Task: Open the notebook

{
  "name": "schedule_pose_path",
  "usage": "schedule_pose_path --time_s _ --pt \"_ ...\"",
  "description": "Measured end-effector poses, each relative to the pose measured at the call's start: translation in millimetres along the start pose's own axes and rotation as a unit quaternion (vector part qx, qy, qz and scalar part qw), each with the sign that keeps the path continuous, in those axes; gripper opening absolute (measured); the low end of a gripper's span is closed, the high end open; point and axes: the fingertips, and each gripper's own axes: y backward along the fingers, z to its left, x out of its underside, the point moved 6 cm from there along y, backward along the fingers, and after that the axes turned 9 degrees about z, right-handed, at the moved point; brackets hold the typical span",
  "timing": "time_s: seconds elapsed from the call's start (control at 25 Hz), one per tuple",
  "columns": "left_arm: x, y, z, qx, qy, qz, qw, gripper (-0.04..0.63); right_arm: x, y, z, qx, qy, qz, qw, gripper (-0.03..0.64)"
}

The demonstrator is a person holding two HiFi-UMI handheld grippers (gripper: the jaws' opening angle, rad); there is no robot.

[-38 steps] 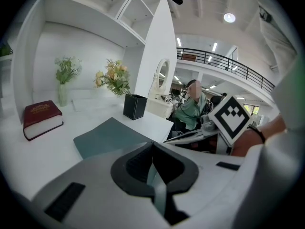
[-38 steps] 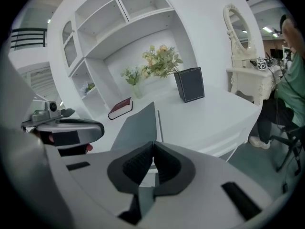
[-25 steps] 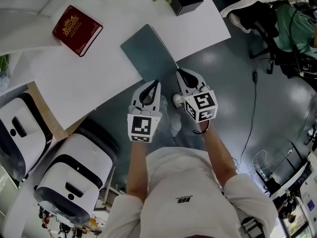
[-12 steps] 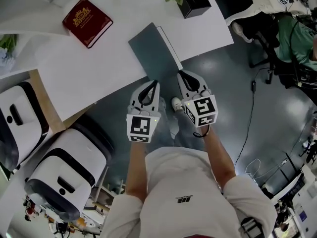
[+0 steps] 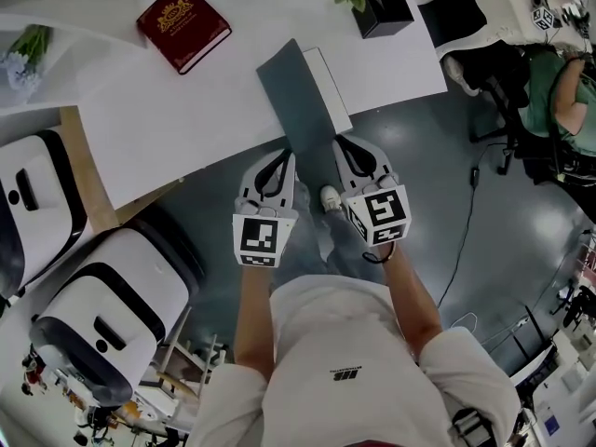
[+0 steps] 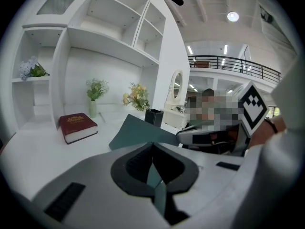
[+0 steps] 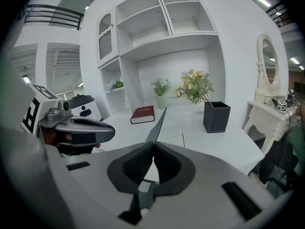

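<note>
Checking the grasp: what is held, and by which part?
The right gripper pinches the notebook cover at its near edge; the left gripper holds nothing.

White shelving (image 6: 109,27) rises beyond the white table (image 5: 186,119) ahead of the left gripper (image 5: 286,155). Glossy dark grey floor (image 5: 438,138) spreads beneath it and to its right; a round ceiling lamp (image 6: 232,16) glows above it.

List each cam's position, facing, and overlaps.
Head view: on the head, steeply down at table and notebook; shows torso, forearms, left claw, right claw.
Left gripper view: on the left claw, along its jaws shut on the cover, toward shelves; right claw's cube at right.
Right gripper view: on the right claw, jaws shut on the cover, toward shelves; left claw at left.
All share notebook, red book.
</note>
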Motion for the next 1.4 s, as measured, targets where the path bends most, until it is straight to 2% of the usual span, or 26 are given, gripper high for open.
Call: schedule_pose_path --time_s 0.72,1.4 --pt "13.7 41.4 20.1 -0.058 0.028 -0.018 0.9977 0.0 -21.4 1.5 50.9 -0.054 0.062 -0.017 0.996 0.002" --pt "43.4 79.5 43.0 -0.116 0.072 -0.022 0.9904 0.0 -27.4 -18.4 107.3 -0.126 0.117 -0.01 0.985 0.002"
